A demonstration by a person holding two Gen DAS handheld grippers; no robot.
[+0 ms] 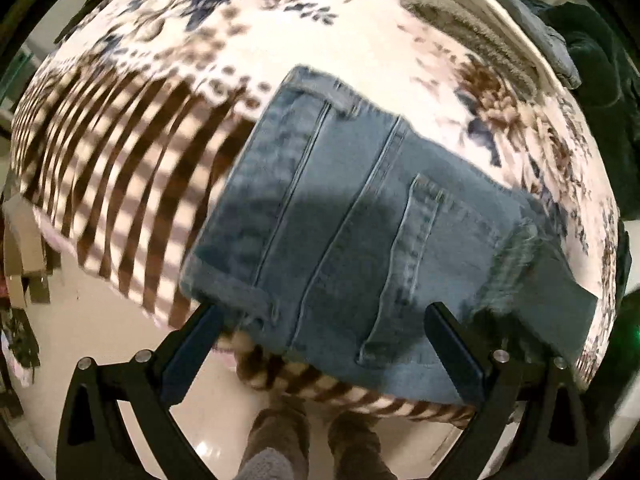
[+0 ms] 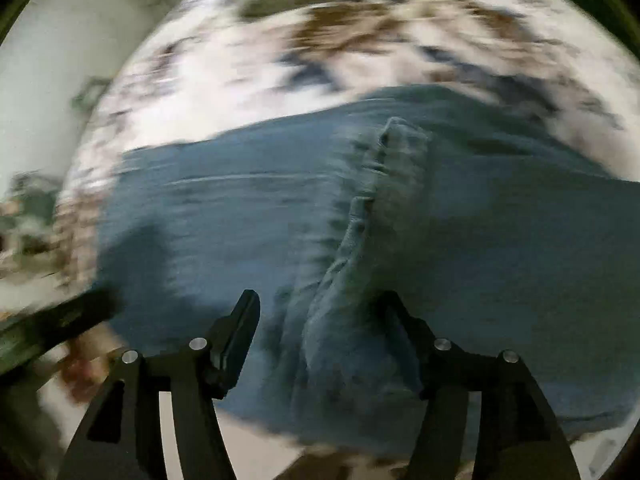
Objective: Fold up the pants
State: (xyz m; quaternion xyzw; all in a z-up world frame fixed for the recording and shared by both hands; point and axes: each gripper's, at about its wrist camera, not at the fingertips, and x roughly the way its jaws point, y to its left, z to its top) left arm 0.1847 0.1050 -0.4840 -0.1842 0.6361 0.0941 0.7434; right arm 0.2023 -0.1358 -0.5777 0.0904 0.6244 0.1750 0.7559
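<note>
Blue denim pants [image 1: 340, 216] lie folded into a compact stack on a bed with a floral and striped cover [image 1: 132, 140], close to its near edge. My left gripper [image 1: 324, 332] is open, its fingers [image 1: 452, 344] spread just above the near end of the stack, holding nothing. In the blurred right wrist view the pants [image 2: 460, 240] fill the middle, with a raised seam ridge running toward me. My right gripper [image 2: 320, 320] is open over the denim, its fingers [image 2: 240, 332] on either side of that ridge, not closed on it.
A pile of folded grey and cream towels [image 1: 472, 36] lies at the bed's far right, with dark clothing [image 1: 596, 68] beyond it. The pale floor [image 1: 100, 320] and the person's feet in grey slippers [image 1: 276, 440] show below the bed edge.
</note>
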